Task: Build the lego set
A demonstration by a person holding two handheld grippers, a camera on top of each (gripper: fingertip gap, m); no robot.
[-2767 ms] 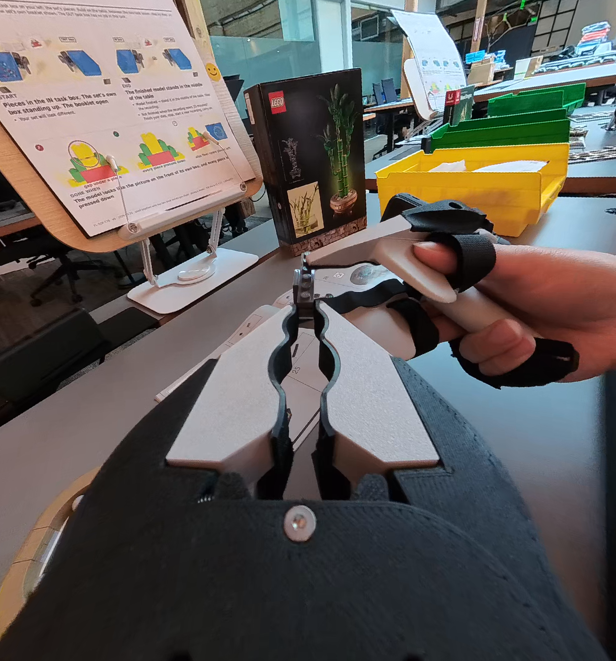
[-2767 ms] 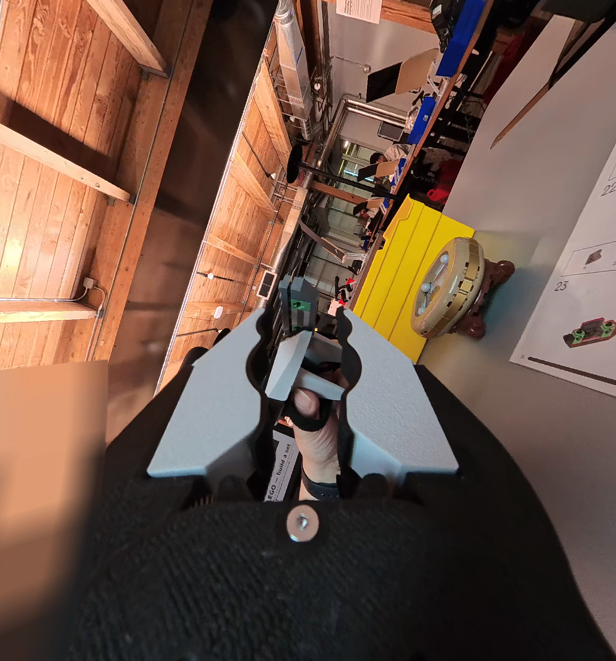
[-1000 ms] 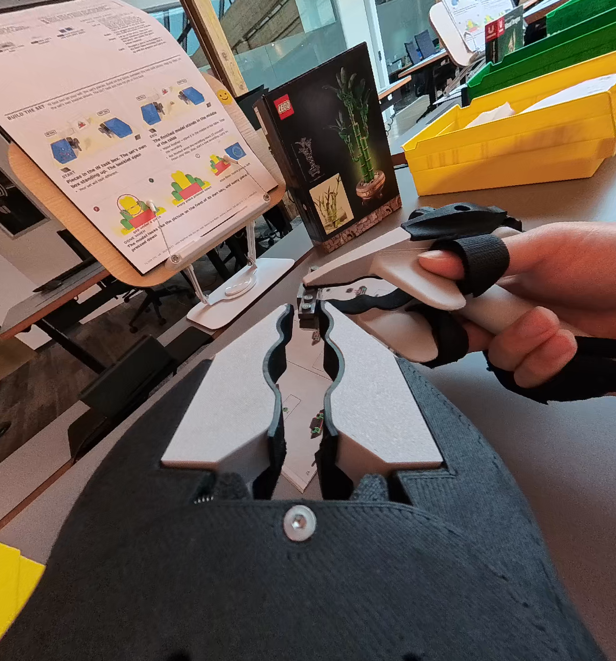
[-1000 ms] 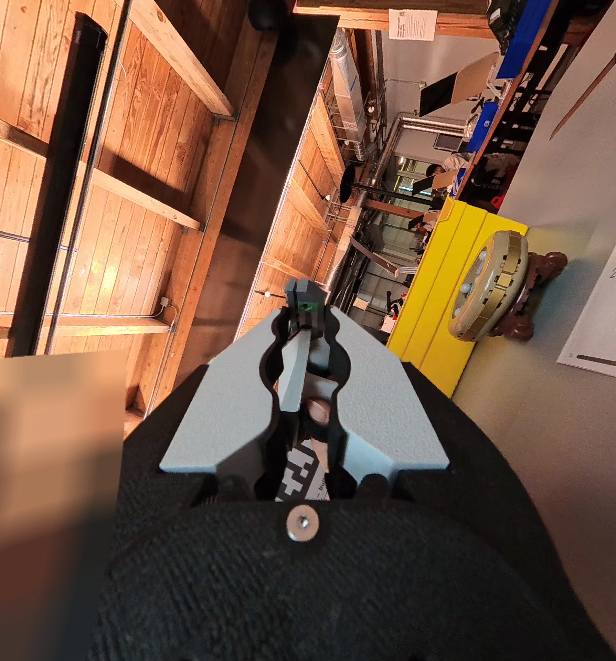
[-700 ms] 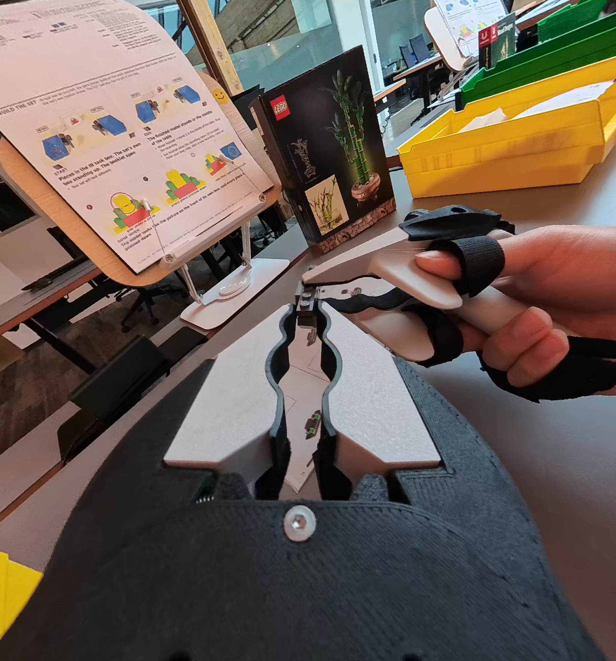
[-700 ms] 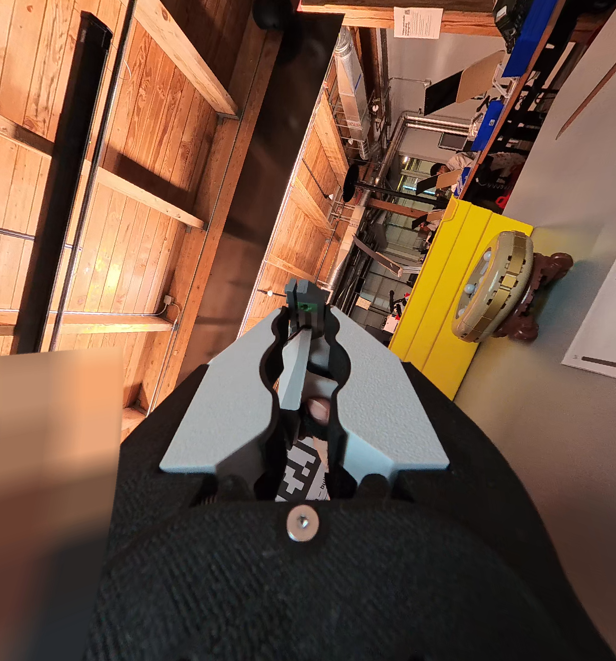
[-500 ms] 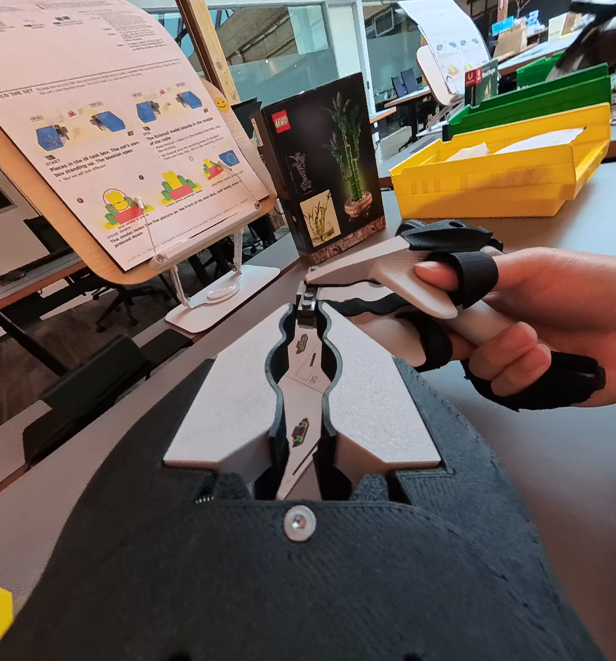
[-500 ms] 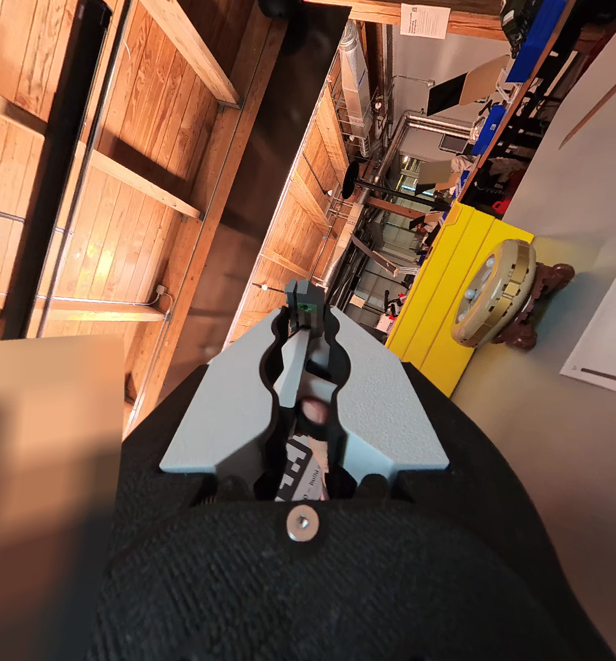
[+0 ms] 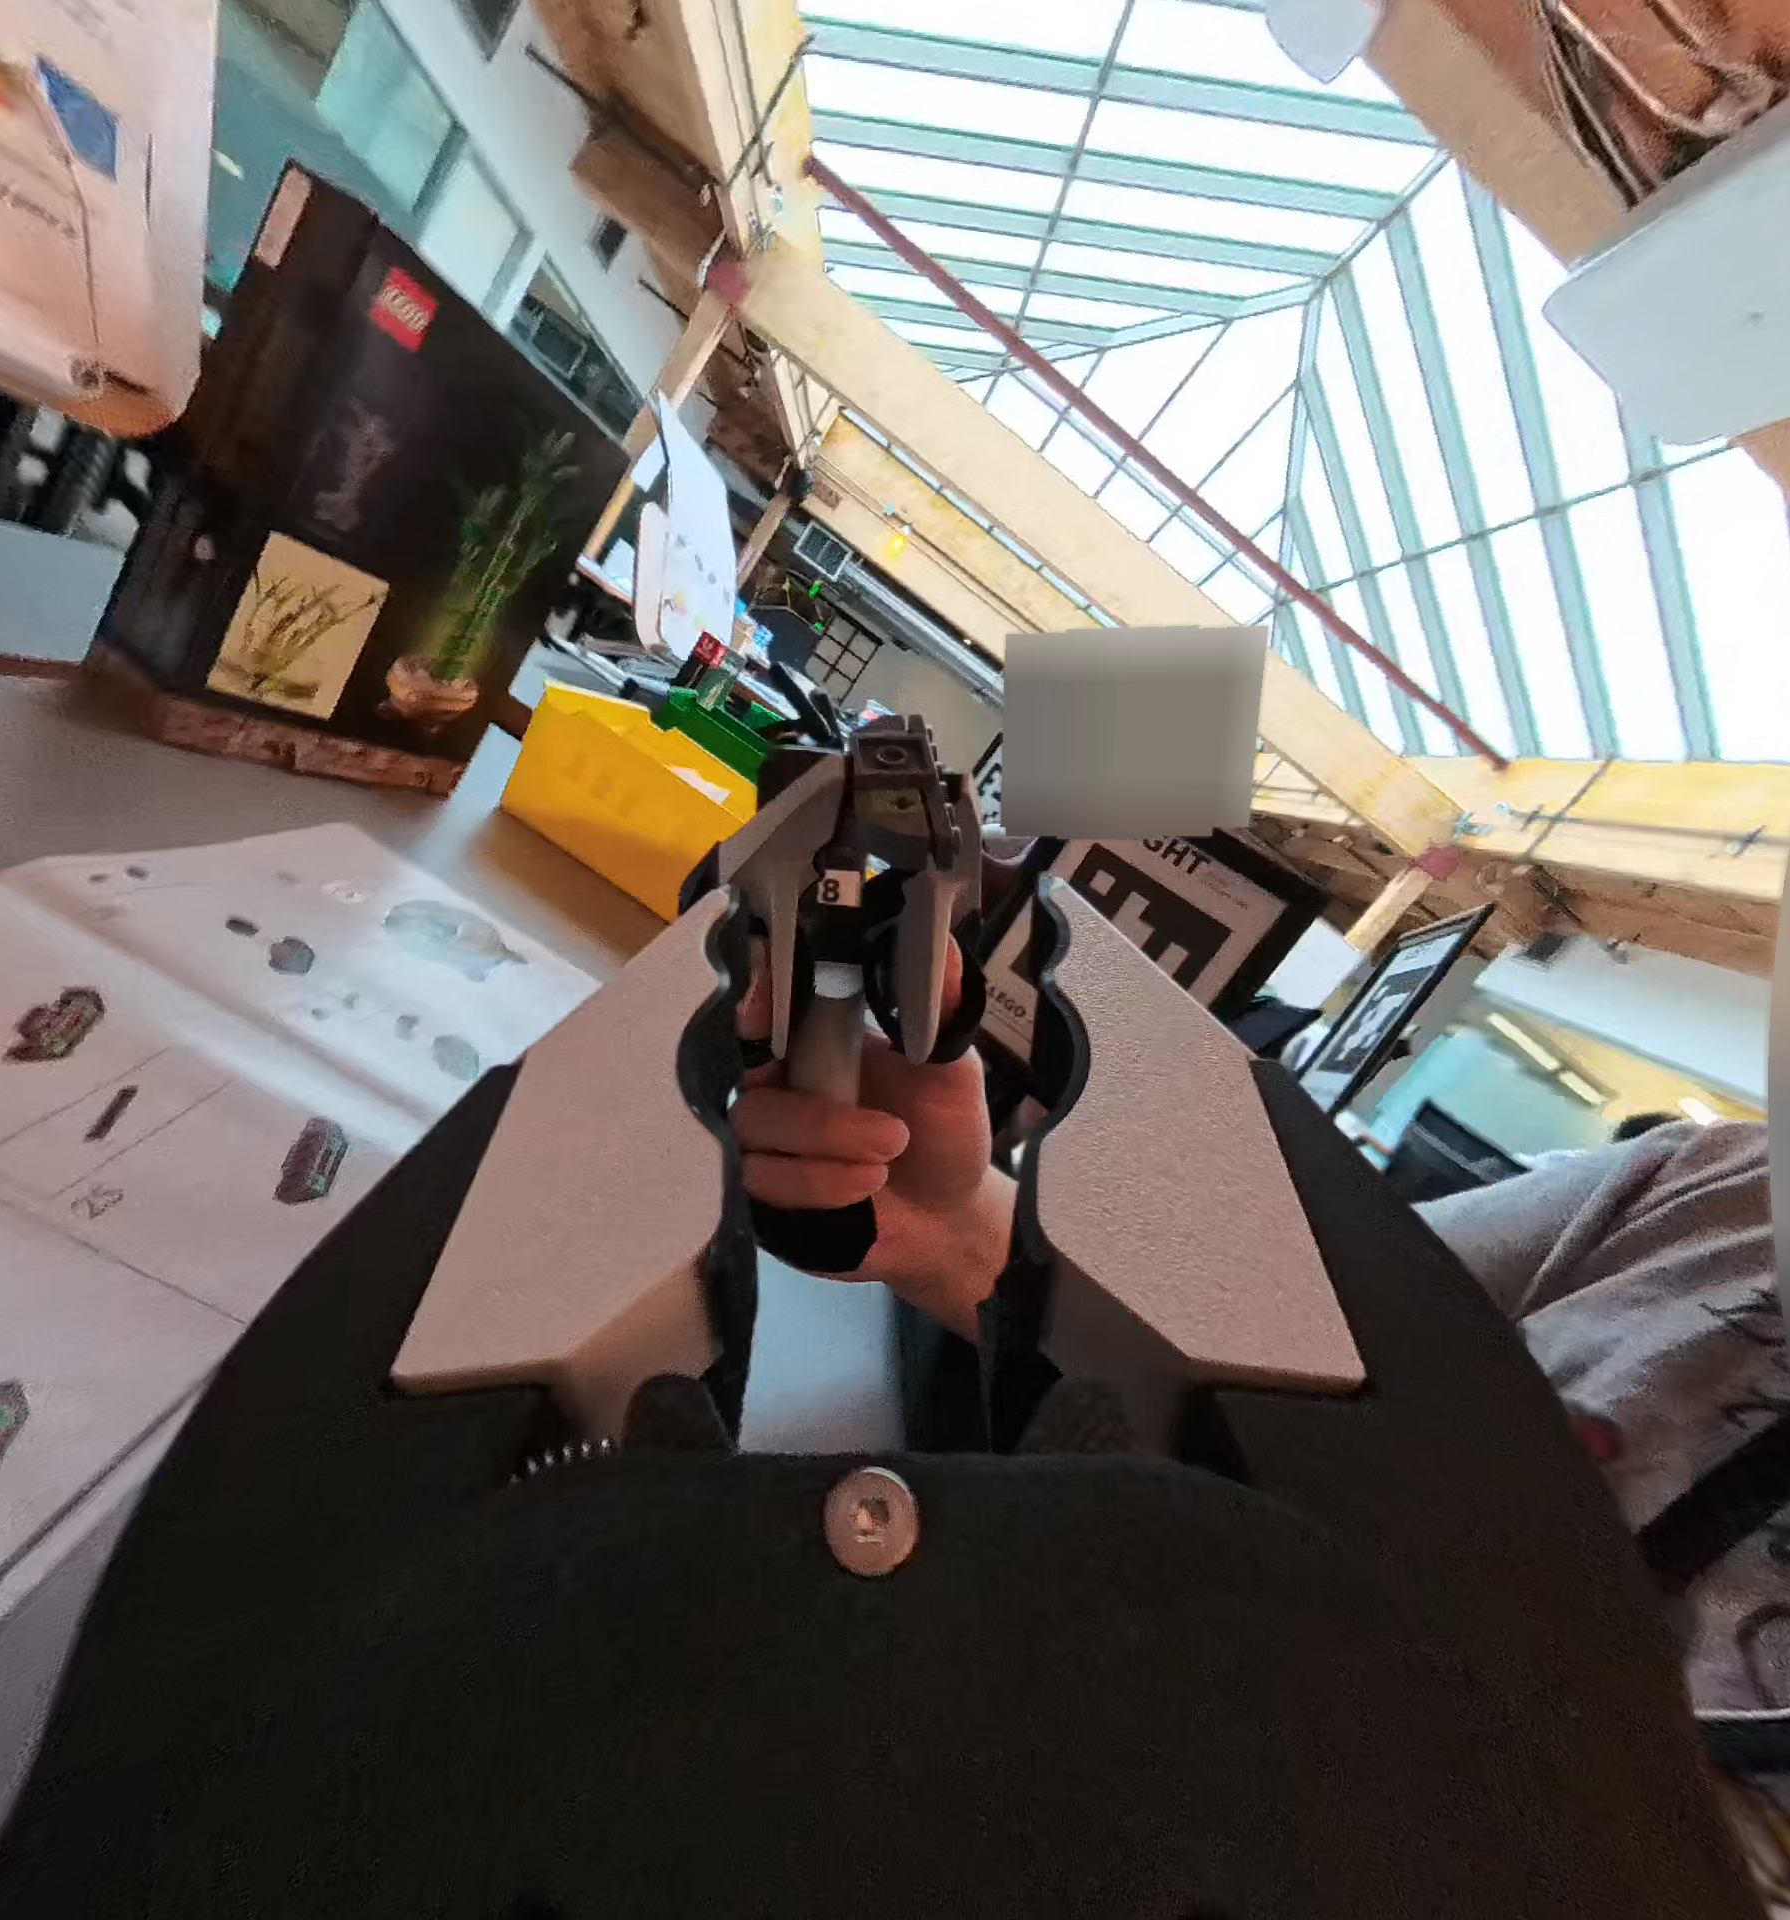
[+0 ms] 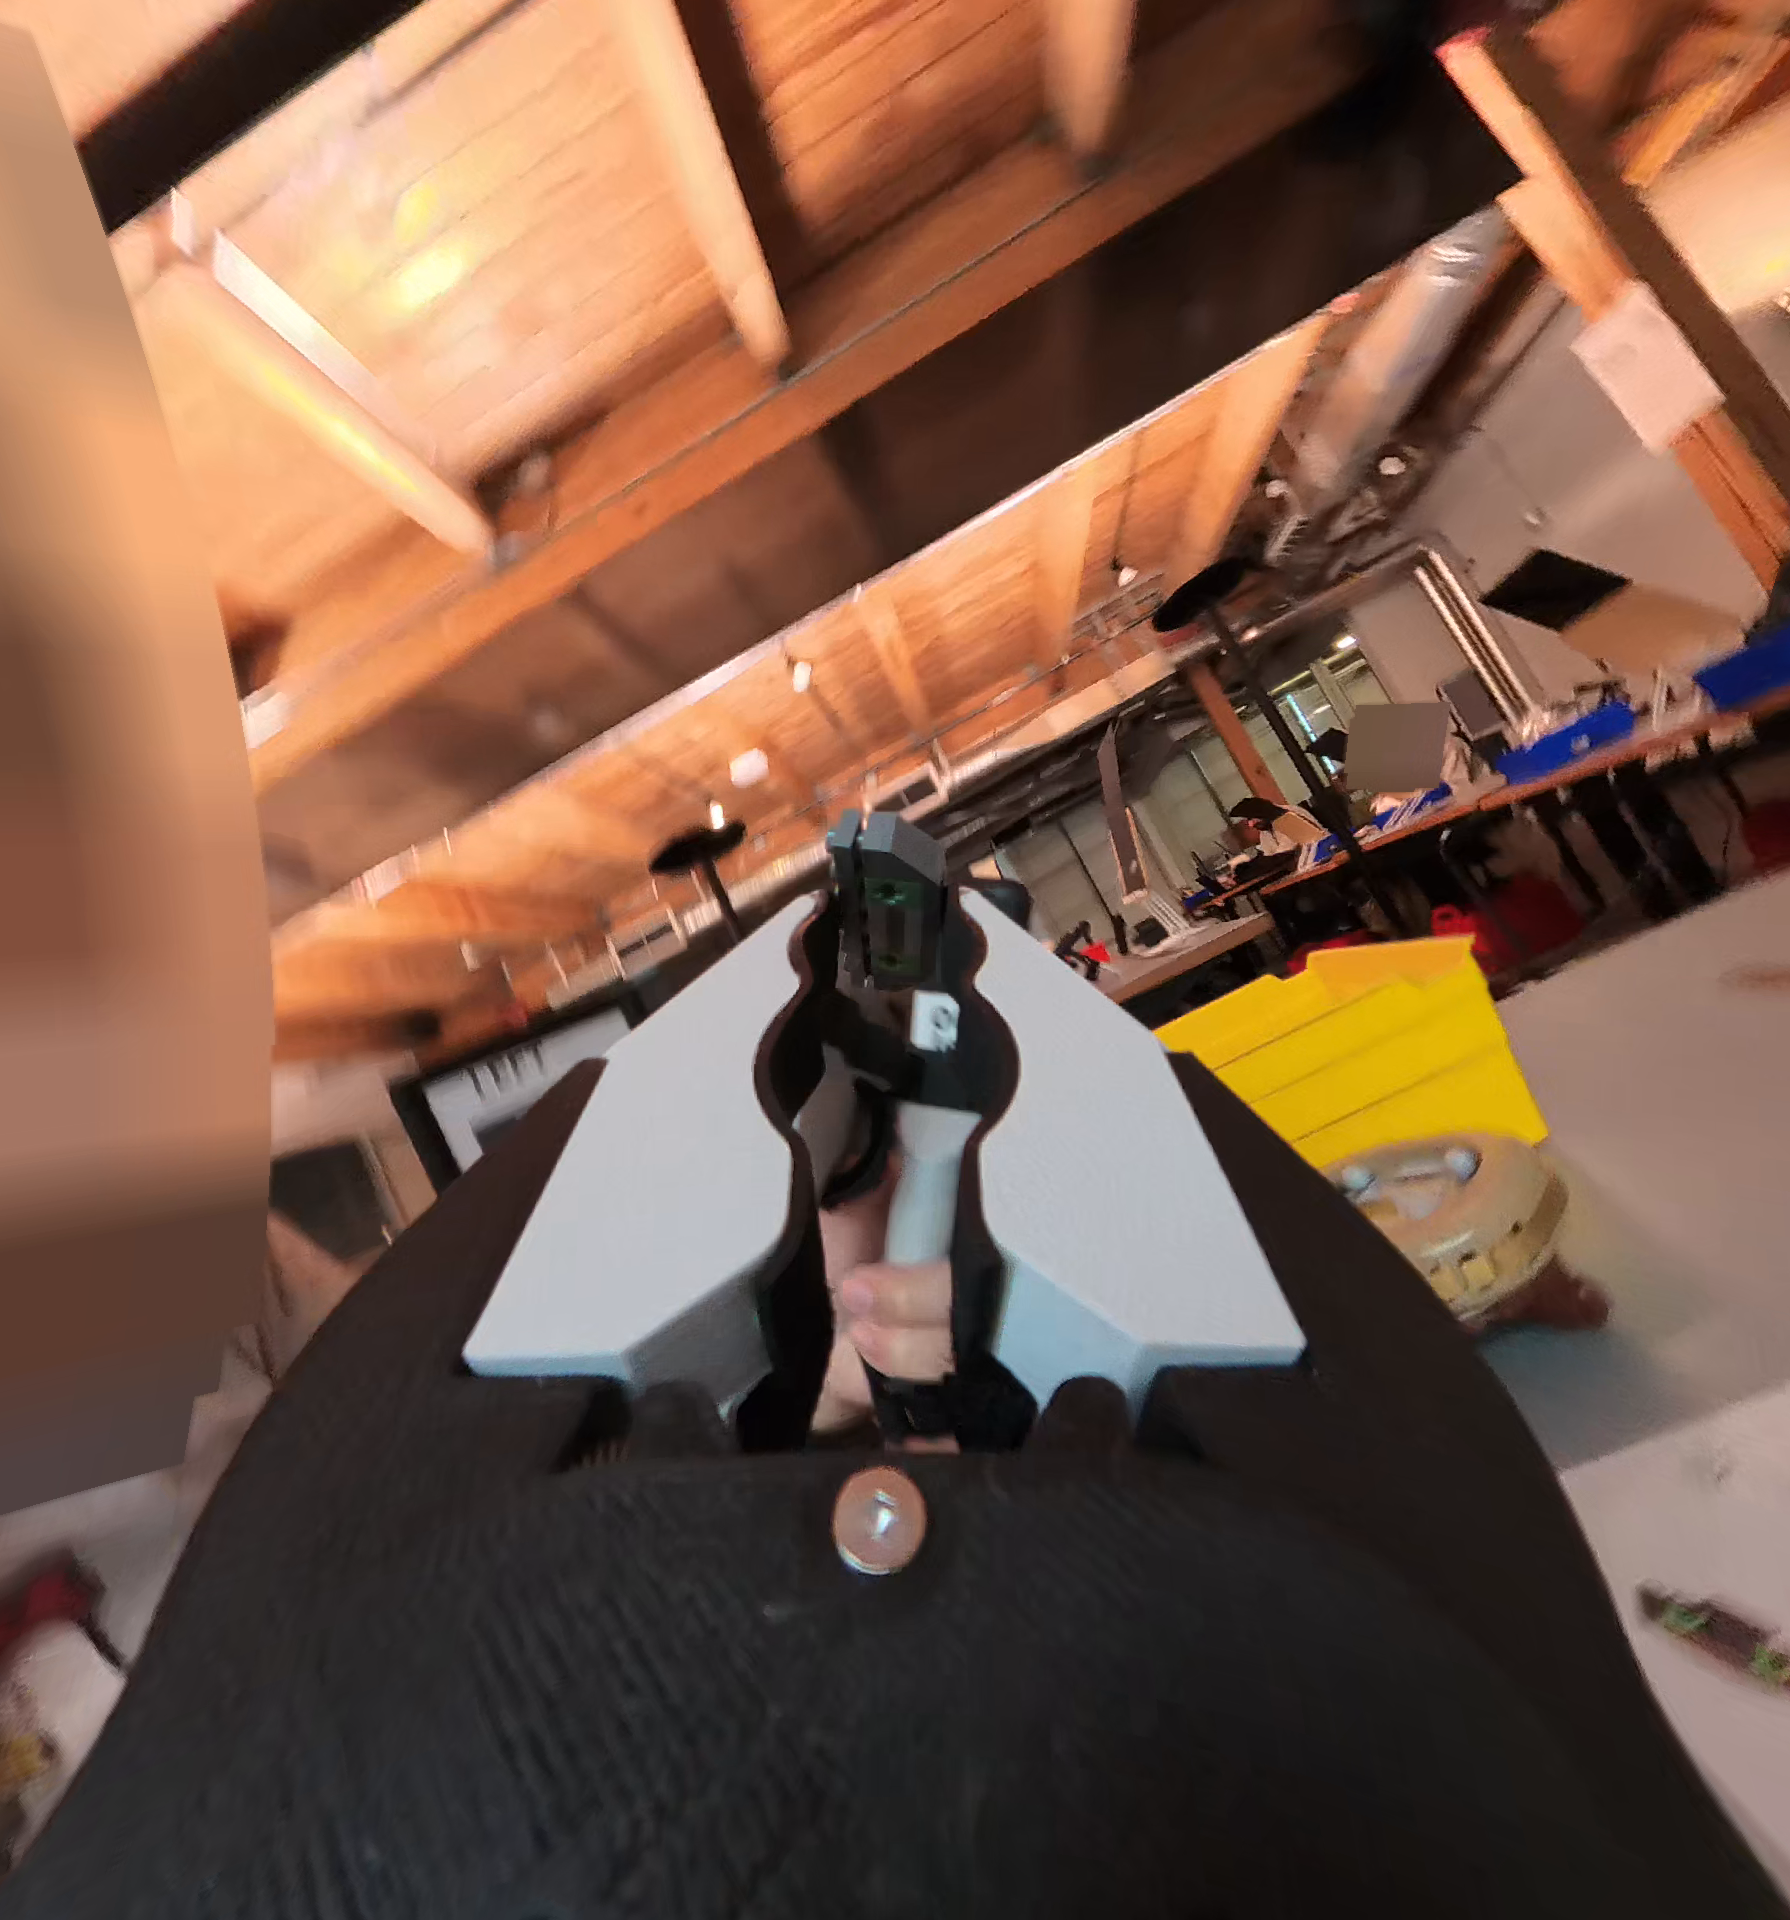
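**Grippers part above the table**

Since half a second ago, our left gripper has opened wide. Our right gripper now alone pinches the small dark grey brick assembly, aloft above the open instruction booklet.

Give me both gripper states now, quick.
Left gripper: open, gripping nothing.
Right gripper: closed on the dark grey lego piece.
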